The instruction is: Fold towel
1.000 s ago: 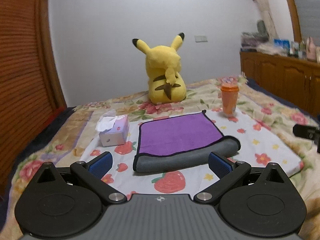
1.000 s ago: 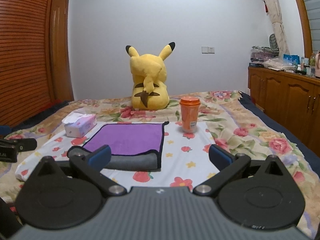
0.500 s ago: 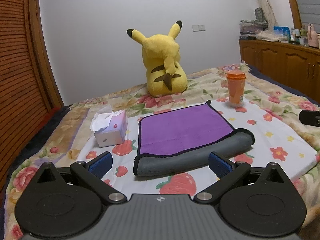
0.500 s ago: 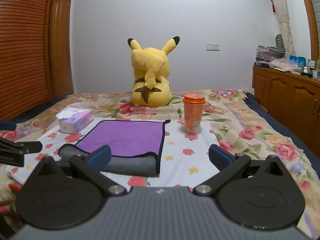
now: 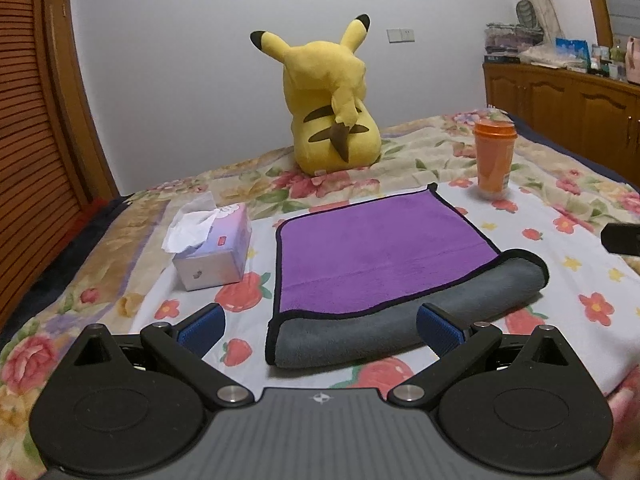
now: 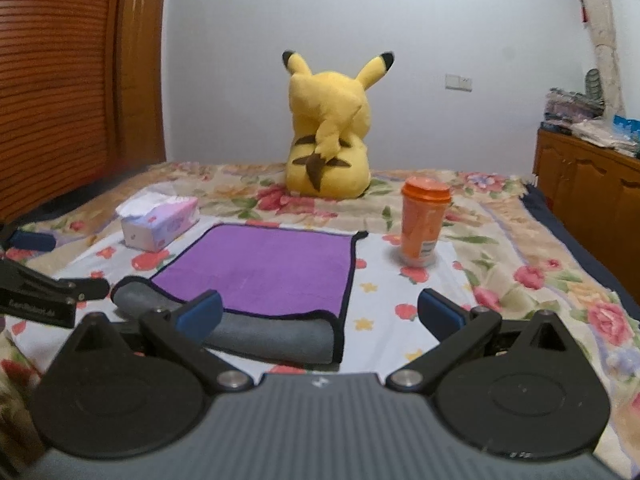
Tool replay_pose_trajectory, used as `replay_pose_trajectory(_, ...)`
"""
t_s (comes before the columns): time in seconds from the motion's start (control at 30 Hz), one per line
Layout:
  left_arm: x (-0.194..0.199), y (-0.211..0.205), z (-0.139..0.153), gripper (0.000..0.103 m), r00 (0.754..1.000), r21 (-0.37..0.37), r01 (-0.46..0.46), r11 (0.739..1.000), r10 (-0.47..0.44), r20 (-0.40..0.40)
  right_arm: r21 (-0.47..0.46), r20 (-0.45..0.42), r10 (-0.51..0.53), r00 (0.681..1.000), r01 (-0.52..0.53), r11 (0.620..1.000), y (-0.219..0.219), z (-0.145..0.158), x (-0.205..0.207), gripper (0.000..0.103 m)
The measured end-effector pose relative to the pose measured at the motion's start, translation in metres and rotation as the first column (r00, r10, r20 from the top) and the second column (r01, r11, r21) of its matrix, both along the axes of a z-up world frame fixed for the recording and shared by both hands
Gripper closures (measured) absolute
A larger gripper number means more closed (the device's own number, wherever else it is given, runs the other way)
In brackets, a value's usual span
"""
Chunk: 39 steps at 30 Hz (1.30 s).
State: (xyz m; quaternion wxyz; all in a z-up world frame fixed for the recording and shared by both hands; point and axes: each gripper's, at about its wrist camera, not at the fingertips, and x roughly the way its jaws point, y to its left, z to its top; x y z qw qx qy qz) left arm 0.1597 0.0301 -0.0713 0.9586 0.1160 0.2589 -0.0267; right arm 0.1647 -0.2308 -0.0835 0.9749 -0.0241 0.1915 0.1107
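On the bed (image 5: 420, 148), over a white cloth printed with strawberries and flowers (image 5: 560, 248), a purple towel (image 5: 372, 252) is laid flat, its near edge turned back so that the grey underside (image 5: 400, 328) is shown as a soft roll. Going from left to right in the left wrist view, a tissue box (image 5: 218, 252) is seen just beside the towel's left edge but apart from it, a yellow plush toy (image 5: 332, 108) is seated behind the towel with its back to the camera, and an orange lidded cup (image 5: 494, 158) is stood upright beyond the towel's far right corner. A wooden cabinet (image 5: 568, 104) is seen along the right wall.

The left hand-held gripper (image 5: 320, 326) is held low before the towel's near left corner, its blue-padded fingers (image 5: 202, 328) spread wide and nothing pinched between them; the grey roll lies between the fingertips in this view, though contact cannot be judged.

In the right wrist view the right hand-held gripper (image 6: 320, 312) is likewise spread wide and empty, and the towel's (image 6: 264, 268) near right corner is framed between its fingers. The tip of the left hand-held gripper (image 6: 52, 292) is visible at the left edge, just beside the towel's rolled end. The cup (image 6: 424, 220) is stood to the right of the towel.
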Motion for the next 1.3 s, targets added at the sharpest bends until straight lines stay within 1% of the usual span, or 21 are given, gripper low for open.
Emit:
replay_pose_trajectory(0.13, 0.020, 0.004, -0.008, 0.000, 1.000, -0.001, -0.002, 1.000, 0.002, -0.013, -0.014, -0.034, 0.015, 0.999, -0.016, 1.000, 0.003, -0.006, 0.015, 0.000)
replay_pose_trajectory(0.47, 0.058, 0.027, -0.026, 0.000, 0.998, -0.049, -0.016, 0.999, 0.013, -0.069, -0.045, -0.107, 0.033, 0.994, -0.038, 0.998, 0.018, -0.020, 0.051, 0.000)
replay_pose_trajectory(0.67, 0.072, 0.041, -0.032, 0.000, 0.996, -0.108, -0.017, 0.994, 0.007, -0.094, -0.037, -0.157, 0.019, 0.987, -0.025, 0.999, 0.020, -0.031, 0.073, 0.000)
replay_pose_trajectory(0.8, 0.077, 0.050, -0.034, 0.001, 0.996, -0.170, -0.017, 0.985, 0.003, -0.084, -0.033, -0.186, 0.009, 0.983, -0.015, 0.999, 0.021, -0.038, 0.086, 0.000)
replay_pose_trajectory(1.0, 0.085, 0.059, -0.038, 0.007, 0.994, -0.200, -0.014, 0.980, -0.008, -0.106, -0.055, -0.206, -0.004, 0.978, -0.007, 0.998, 0.024, -0.043, 0.102, 0.000)
replay_pose_trajectory(1.1, 0.088, 0.064, -0.041, 0.012, 0.992, -0.231, -0.008, 0.973, -0.021, -0.121, -0.059, -0.218, -0.006, 0.976, -0.007, 0.998, 0.025, -0.045, 0.109, 0.000)
replay_pose_trajectory(1.17, 0.091, 0.067, -0.045, 0.023, 0.990, -0.260, -0.005, 0.966, -0.033, -0.139, -0.054, -0.229, -0.006, 0.973, -0.006, 0.999, 0.025, -0.047, 0.113, 0.000)
replay_pose_trajectory(1.27, 0.096, 0.072, -0.049, 0.034, 0.985, -0.297, 0.004, 0.955, -0.055, -0.164, -0.041, -0.253, -0.006, 0.967, -0.005, 0.999, 0.023, -0.052, 0.118, 0.000)
replay_pose_trajectory(1.3, 0.097, 0.072, -0.051, 0.036, 0.984, -0.301, 0.005, 0.954, -0.059, -0.170, -0.039, -0.259, -0.007, 0.966, -0.003, 0.999, 0.023, -0.053, 0.119, 0.001)
